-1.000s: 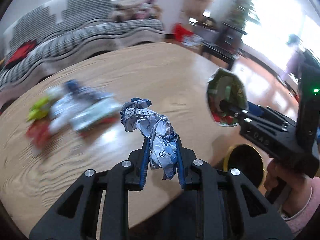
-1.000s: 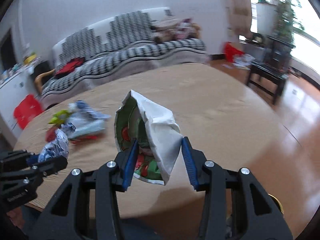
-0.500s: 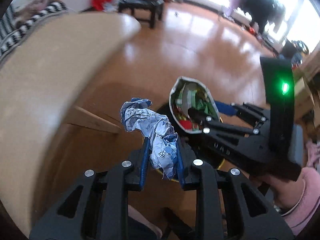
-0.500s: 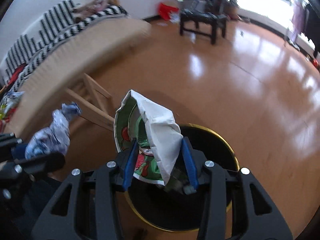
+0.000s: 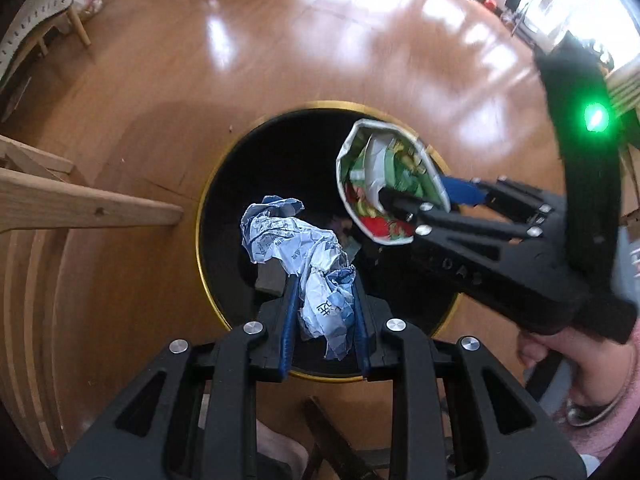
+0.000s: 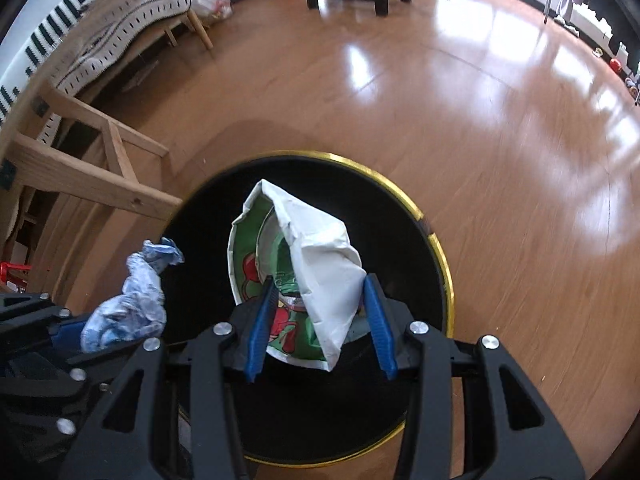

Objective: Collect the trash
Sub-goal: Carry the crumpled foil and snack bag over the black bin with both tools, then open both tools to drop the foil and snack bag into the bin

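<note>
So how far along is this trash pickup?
Some scraps already lie inside the black bin. The left hand-held gripper grips crumpled blue paper; the right hand-held gripper grips a folded snack bag, both over the bin. Left: release both.

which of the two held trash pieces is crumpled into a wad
The blue-and-white paper clamped in the left gripper. The piece in the right gripper is a white wrapper with green and red print.
</note>
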The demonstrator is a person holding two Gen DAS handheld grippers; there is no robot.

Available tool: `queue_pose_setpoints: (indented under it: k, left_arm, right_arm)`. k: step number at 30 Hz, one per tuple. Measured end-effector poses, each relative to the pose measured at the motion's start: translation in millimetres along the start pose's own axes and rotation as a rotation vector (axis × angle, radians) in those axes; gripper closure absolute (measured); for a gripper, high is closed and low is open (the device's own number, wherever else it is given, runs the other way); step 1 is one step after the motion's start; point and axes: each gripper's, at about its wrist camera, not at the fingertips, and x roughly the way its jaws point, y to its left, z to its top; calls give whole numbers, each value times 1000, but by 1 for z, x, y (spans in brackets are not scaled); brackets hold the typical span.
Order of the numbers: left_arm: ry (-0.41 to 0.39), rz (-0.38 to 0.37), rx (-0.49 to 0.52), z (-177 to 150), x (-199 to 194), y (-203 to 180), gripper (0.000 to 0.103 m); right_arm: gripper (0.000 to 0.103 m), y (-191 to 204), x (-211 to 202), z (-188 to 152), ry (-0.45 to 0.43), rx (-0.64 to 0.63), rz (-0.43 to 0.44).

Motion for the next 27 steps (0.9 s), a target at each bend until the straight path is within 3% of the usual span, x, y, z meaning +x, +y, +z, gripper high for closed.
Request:
queue_pose_setpoints:
  k: [4,11,20,21,23,24,25,27]
  left_arm:
    - [31,3,44,-4,18,-2,80]
    - [62,-12,2,-9,37,13,80]
    - [78,-30,6,-5,49,22,78]
    - [74,-28,-4,-4,49,23,75]
    - [54,-39,-17,-8,44,21,44]
    - [21,-10,-18,-9,39,21,15]
    - [-10,7,-16,-9,34,21,10]
    - [-44,-4,-4,-10,25,21,7]
  right_arm:
    - [59,2,15,-1,36,-1,-19]
    - [59,9,39,2,83,5,-36]
    - [59,15,44,6,76,1,-48]
    - [57,14,41,7,62,1,-49]
    - [55,10,32,10,39,19,-37]
    - [45,9,27,12,27,28,-29]
    - [30,9,21,13,7,36,-22]
    - [19,8,3,18,-41,56,9]
